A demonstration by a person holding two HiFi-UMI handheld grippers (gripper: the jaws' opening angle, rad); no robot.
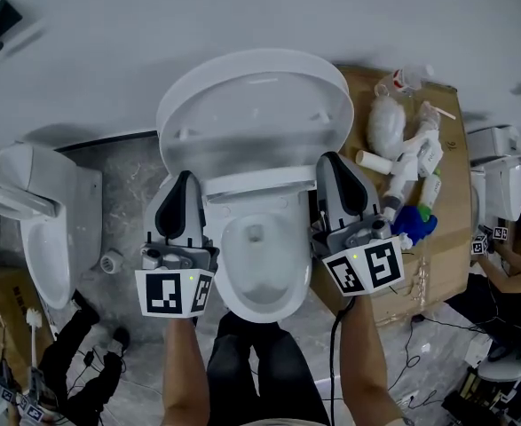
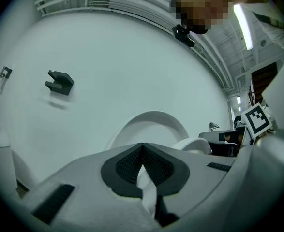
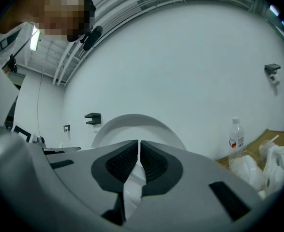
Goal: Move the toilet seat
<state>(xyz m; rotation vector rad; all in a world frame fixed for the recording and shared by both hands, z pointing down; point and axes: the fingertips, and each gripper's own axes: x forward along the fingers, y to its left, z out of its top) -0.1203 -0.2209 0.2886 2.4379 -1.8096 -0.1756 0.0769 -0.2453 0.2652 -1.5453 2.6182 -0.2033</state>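
Note:
A white toilet stands against the wall with its seat and lid (image 1: 256,114) raised upright above the bare bowl rim (image 1: 288,302). My left gripper (image 1: 185,177) hovers at the bowl's left side, jaws shut and empty, its tips near the seat's lower left edge. At the bowl's right side my right gripper (image 1: 331,158) is shut as well, holding nothing. In the left gripper view the raised seat (image 2: 154,124) curves up behind the closed left gripper (image 2: 142,146). The right gripper view has the seat (image 3: 132,124) just past the closed right gripper (image 3: 138,144).
A second toilet (image 1: 38,229) stands to the left, a third toilet (image 1: 500,167) at far right. A cardboard box (image 1: 451,238) beside the bowl carries bottles, white bags and a blue item (image 1: 415,223). A brush (image 1: 34,327) and cables lie on the floor.

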